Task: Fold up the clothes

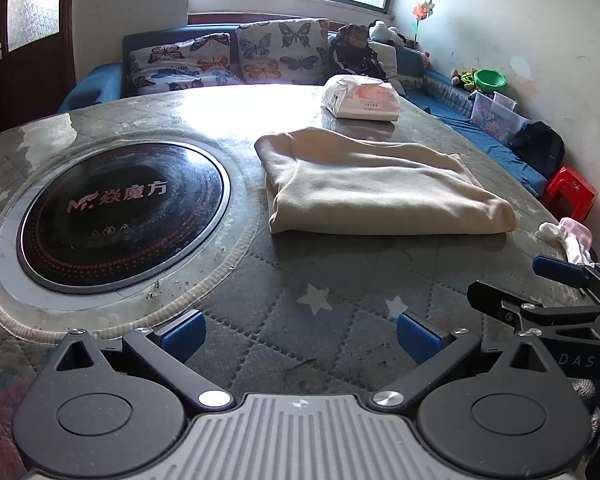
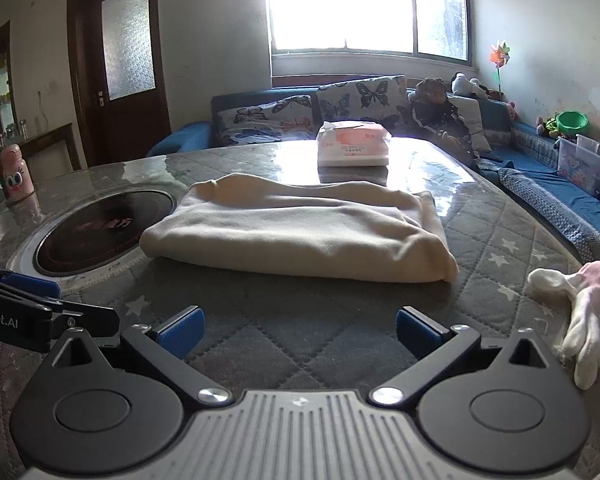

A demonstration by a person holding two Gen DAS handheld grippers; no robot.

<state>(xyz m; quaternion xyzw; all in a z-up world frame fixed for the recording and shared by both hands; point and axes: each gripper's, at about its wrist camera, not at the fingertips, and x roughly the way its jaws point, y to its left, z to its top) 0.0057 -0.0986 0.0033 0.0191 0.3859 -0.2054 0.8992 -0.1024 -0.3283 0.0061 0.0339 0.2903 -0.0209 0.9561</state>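
Both the left claw [image 1: 300,334] and right claw [image 2: 299,330] gape wide, holding nothing. The folded cream garment [image 2: 300,232] lies on the counter [image 2: 500,240] ahead, clear of both, toward its far edge.

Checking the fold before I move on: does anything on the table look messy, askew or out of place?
The folded cream garment lies fairly neat, though its far right corner shows uneven layers. White and pink gloves lie loosely crumpled at the table's right edge. Nothing looks spilled or damaged.
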